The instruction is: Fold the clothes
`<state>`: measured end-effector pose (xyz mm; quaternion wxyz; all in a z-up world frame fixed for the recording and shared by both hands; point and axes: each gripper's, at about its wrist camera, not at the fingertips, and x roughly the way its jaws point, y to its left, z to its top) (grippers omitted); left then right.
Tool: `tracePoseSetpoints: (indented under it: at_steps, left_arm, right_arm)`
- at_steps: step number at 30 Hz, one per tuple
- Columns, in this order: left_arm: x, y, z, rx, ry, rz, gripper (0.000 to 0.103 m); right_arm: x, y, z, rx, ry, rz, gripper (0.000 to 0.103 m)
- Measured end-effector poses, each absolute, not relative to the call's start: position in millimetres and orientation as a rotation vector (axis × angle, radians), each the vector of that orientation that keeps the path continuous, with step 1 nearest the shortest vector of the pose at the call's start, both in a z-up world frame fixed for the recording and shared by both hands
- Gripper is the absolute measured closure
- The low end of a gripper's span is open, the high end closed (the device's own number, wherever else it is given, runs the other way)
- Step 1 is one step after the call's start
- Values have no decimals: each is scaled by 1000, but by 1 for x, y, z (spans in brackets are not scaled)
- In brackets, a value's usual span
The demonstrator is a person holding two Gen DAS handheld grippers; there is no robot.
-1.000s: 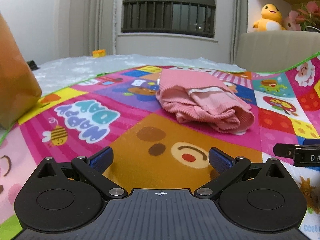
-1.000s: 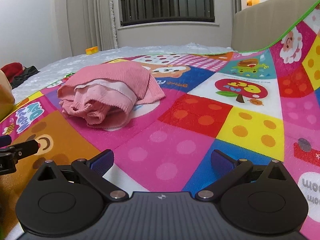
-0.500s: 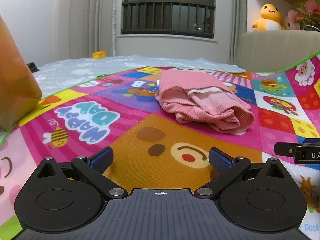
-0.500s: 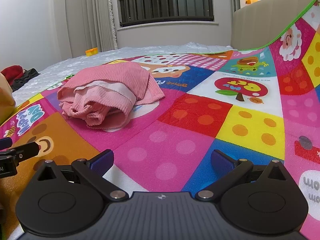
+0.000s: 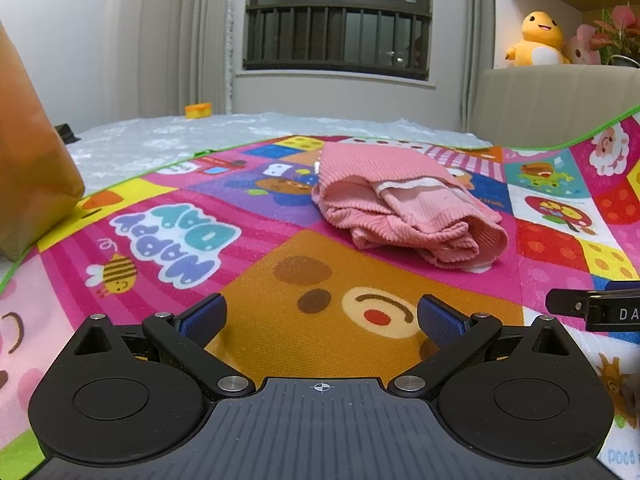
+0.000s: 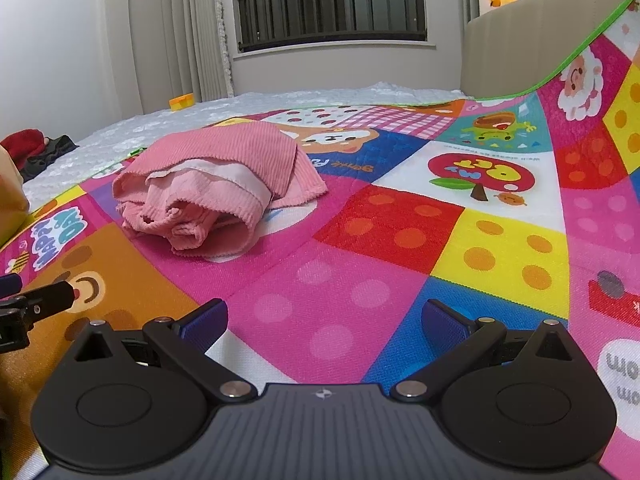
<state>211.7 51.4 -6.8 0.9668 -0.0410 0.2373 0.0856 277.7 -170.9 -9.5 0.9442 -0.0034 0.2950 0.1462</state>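
A: Closest in, what are the two tools doing?
B: The left gripper (image 5: 320, 316) has its blue fingers (image 5: 202, 317) spread wide with nothing between them, low over the orange bear square of the play mat (image 5: 180, 264). The right gripper (image 6: 325, 322) is spread just as wide and also empty, over a pink dotted square. Each one's tip shows at the side of the other's view, so they sit side by side at the mat's near edge.

A: And the clothing?
B: A pink ribbed garment (image 5: 404, 208) lies bundled and loosely folded on the mat, beyond both grippers and apart from them, roughly midway toward the far edge. Its paler inner lining shows at the open end facing us.

A: Farther back?
B: An orange-brown bag (image 5: 28, 160) stands at the mat's left edge. Past the green-trimmed far edge lies a white quilted surface (image 5: 168, 140) with a small yellow block (image 5: 198, 110). The mat's right side curls up against a beige headboard (image 5: 552, 100), with a yellow plush toy (image 5: 536, 40) above it
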Motion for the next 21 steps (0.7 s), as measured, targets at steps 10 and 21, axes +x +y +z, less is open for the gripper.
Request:
tracePoseSetpoints:
  at_steps: [10, 21]
  left_arm:
    - [211, 51, -6, -84, 476, 177, 0]
    - [211, 52, -6, -82, 472, 180, 0]
  right_arm:
    - [278, -174, -9, 13, 597, 303, 0]
    - [277, -177, -9, 38, 594, 308, 0]
